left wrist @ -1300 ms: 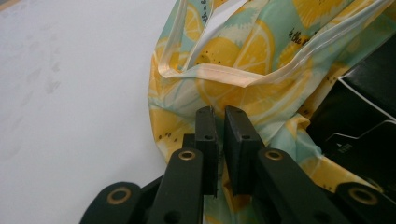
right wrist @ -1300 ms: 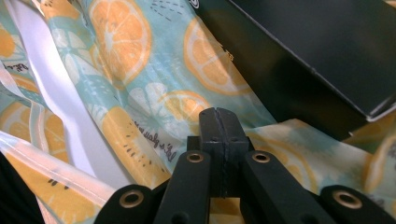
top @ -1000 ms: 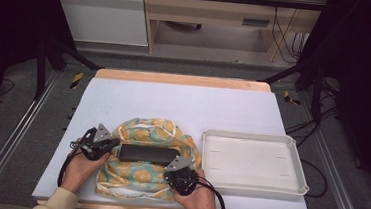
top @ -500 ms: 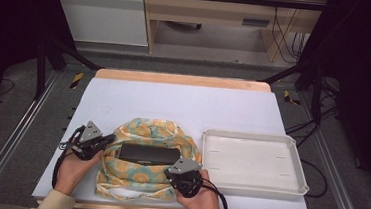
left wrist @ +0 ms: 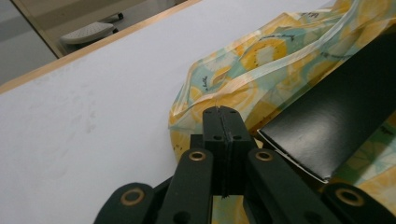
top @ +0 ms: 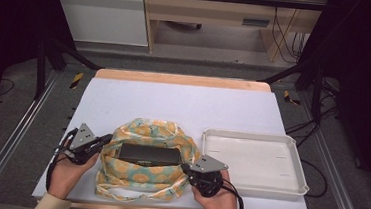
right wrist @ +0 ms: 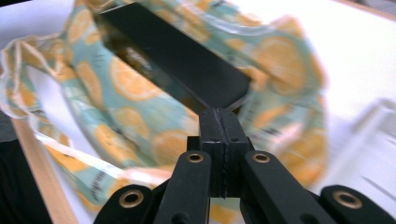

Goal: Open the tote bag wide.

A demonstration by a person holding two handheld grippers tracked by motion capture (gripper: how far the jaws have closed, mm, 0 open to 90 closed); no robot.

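A cloth bag [top: 140, 173] printed with orange slices lies on the near middle of the white table top. A flat black box [top: 149, 155] sits in its open mouth. At the bag's left rim my left gripper [top: 107, 140] is shut, and in the left gripper view the rim [left wrist: 205, 100] bunches into a peak at the closed tips [left wrist: 222, 112]. My right gripper [top: 186, 168] is shut at the bag's near right rim. In the blurred right gripper view its tips [right wrist: 219, 113] meet the fabric just under the box corner [right wrist: 229, 95].
A shallow white tray [top: 211, 139] stands just right of the bag, close to my right hand. The bag's loose handle strap [top: 116, 194] trails toward the table's near edge. A wooden strip [top: 183, 79] borders the far edge.
Both grippers have drawn apart and risen a little, the left to the left and the right toward the tray. The bag's mouth stands wider around the box.
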